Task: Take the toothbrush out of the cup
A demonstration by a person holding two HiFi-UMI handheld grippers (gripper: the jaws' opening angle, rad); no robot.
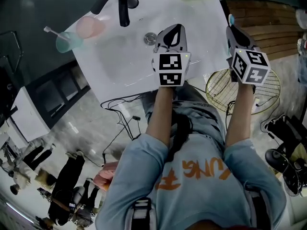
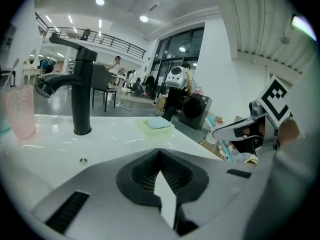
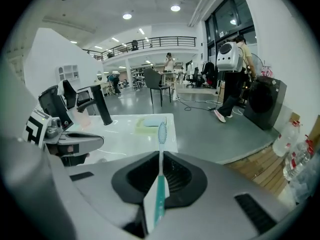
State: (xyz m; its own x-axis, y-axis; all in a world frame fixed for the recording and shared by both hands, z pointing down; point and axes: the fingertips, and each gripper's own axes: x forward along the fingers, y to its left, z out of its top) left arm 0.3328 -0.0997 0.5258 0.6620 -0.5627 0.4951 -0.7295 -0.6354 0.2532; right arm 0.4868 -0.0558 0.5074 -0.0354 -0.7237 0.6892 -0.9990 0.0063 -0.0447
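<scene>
White sink counter (image 1: 120, 71) with a black faucet (image 1: 123, 6) in an open hall, grey floor. Left gripper (image 1: 176, 31) over the basin, jaws together, nothing in them. Right gripper (image 1: 232, 27) just past the counter's right edge, clamped on the teal toothbrush (image 3: 160, 171), bristles out front. Head view shows the pink cup (image 1: 90, 27) and teal cup (image 1: 67, 41) by the faucet. Only the gripper views show the mezzanine railing and people behind.

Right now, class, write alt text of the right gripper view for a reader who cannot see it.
The right hand-held gripper is shut on a teal toothbrush, bristles pointing away. Beyond, to the left, are a white sink counter, a black tap and the left hand-held gripper.
</scene>
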